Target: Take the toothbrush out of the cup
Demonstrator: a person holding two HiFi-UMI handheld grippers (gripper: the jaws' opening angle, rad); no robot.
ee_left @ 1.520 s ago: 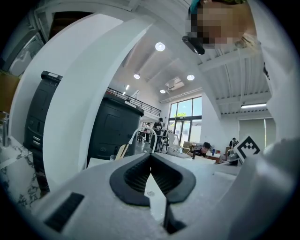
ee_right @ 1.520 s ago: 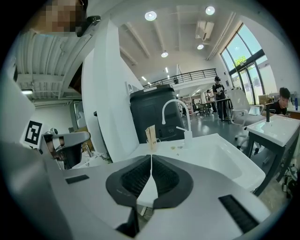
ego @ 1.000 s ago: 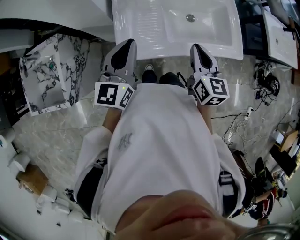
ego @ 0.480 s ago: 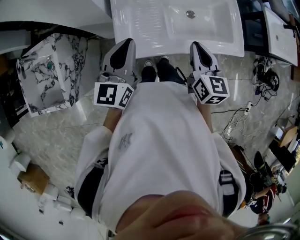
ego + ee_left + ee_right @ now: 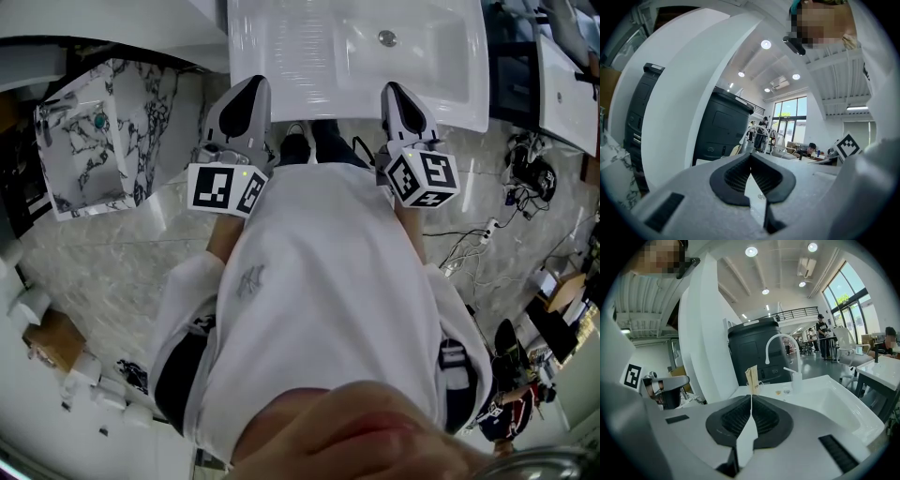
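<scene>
Toothbrush: a flat toothbrush in a tan paper wrapper stands upright in the cup, its top sticking out above the rim.
Cup: a small clear glass cup on the far rim of the surface, left of the tap.
Tap: a white gooseneck tap arches over the bowl, just right of the cup.
Surface: a white rectangular ceramic washbasin, bowl to the right.
Right claw: the right claw is closed tight with nothing in it. It points at the cup from the near edge, well apart from it.
Left claw: the left claw is closed as well and holds nothing; it is at the basin's near left edge.
Behind: a dark grey rounded cabinet stands beyond the basin.
Person: a white shirt fills the head view's middle.
</scene>
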